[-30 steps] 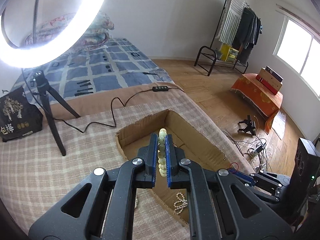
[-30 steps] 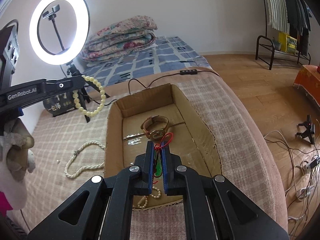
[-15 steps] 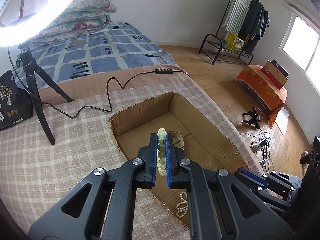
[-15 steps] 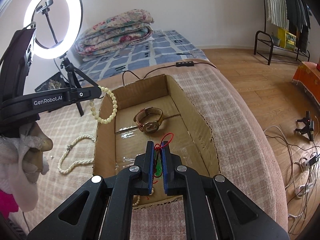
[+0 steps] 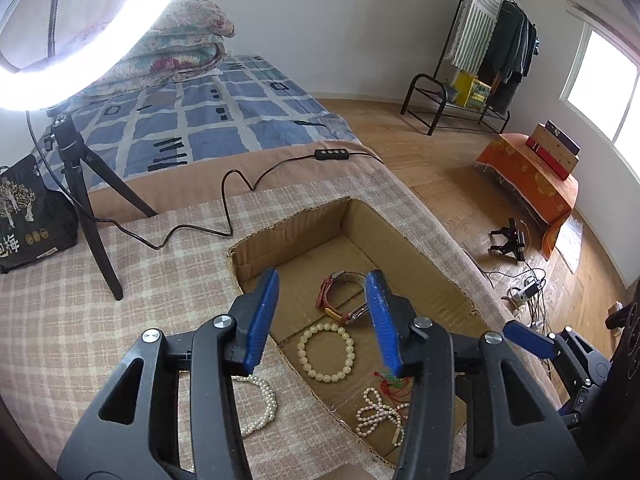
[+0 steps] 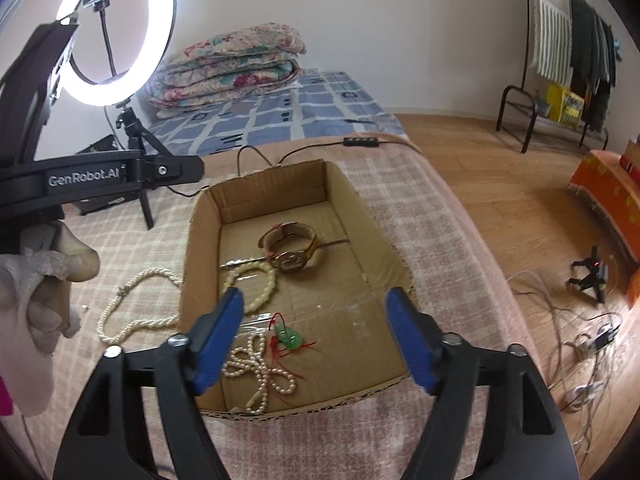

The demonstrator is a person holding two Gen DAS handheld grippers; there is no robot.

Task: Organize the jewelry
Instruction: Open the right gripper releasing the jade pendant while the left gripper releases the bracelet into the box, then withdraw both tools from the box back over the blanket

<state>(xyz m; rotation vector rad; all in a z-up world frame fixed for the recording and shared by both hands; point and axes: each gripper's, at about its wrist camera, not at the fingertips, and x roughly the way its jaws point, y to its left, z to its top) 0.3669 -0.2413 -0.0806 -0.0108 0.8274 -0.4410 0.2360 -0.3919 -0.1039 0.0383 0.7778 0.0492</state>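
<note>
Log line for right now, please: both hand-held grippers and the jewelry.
left hand-held gripper: opening, empty | right hand-held gripper: opening, empty | bead bracelet, green pendant: in cardboard box | pearl necklace: outside

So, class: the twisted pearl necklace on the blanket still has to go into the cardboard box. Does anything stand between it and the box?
Only the box's own near wall. The pearl necklace lies on the blanket just outside it, nothing else visible between.
</note>
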